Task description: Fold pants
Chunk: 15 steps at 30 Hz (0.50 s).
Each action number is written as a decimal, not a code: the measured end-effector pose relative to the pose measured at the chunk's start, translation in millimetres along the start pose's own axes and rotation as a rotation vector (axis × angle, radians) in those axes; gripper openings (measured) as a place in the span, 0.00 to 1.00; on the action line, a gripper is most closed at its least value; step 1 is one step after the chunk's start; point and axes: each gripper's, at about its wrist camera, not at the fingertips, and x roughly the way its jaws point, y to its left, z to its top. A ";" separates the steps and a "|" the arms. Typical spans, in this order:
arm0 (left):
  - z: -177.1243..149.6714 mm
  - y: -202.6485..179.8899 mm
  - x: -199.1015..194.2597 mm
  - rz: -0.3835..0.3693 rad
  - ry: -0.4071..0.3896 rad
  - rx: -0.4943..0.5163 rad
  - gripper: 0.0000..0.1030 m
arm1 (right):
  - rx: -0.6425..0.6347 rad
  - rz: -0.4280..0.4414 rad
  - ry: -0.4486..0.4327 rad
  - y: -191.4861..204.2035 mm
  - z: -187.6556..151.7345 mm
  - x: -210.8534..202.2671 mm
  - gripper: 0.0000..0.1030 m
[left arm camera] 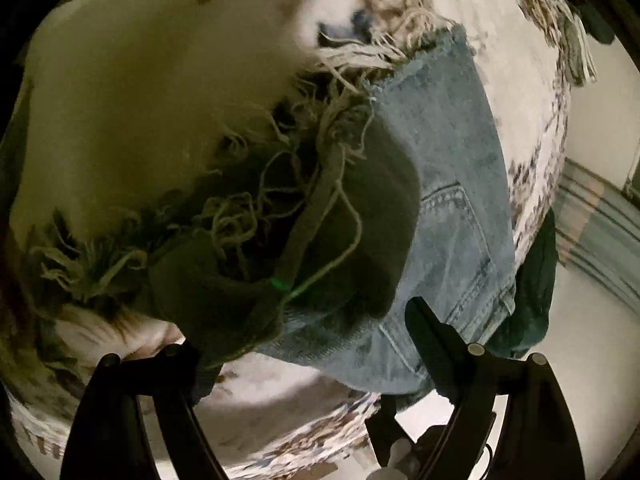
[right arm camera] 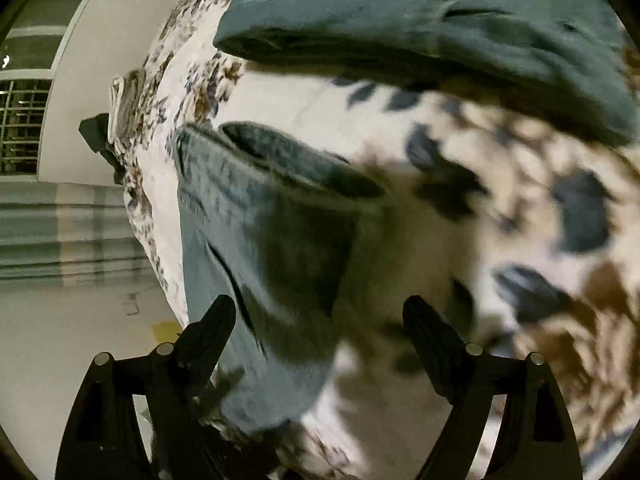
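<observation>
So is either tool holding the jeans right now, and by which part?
Neither. The left tool and right tool are both open over the jeans on the bedspread, with no cloth pinched.

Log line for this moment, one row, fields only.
task: fold pants | left gripper: open over frayed hem of jeans | right gripper: open over jeans | surface: floral bedspread | nearby: folded dark garment

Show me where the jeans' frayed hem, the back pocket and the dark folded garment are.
frayed hem [left arm camera: 352, 80], left wrist view, loose threads.
back pocket [left arm camera: 456, 216], left wrist view, stitched panel.
dark folded garment [right arm camera: 400, 12], right wrist view, top surface.
</observation>
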 end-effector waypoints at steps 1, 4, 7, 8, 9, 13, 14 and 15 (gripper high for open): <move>-0.9 -0.2 0.0 0.000 -0.016 -0.005 0.77 | 0.007 0.020 -0.002 -0.5 6.0 8.0 0.85; -10.3 -3.1 -1.9 0.009 -0.048 0.051 0.53 | 0.037 0.040 -0.009 -1.1 16.5 26.8 0.80; -9.4 -19.3 -3.6 -0.033 -0.043 0.209 0.12 | 0.033 0.013 -0.055 5.1 15.1 28.3 0.55; -5.8 -22.4 -8.0 -0.046 -0.048 0.241 0.12 | 0.031 0.014 -0.071 8.2 13.4 26.8 0.47; -1.6 -24.0 -12.0 -0.053 -0.048 0.261 0.12 | 0.030 0.007 -0.084 10.7 10.0 24.0 0.46; 4.7 -28.8 -28.8 -0.059 -0.030 0.350 0.11 | 0.026 0.014 -0.126 18.7 -6.7 9.0 0.36; 3.7 -30.0 -33.7 -0.061 -0.018 0.386 0.11 | 0.041 0.021 -0.135 18.7 -13.6 3.6 0.35; 4.8 -28.5 -39.2 -0.061 -0.006 0.417 0.11 | 0.060 0.034 -0.142 16.2 -21.7 -3.7 0.35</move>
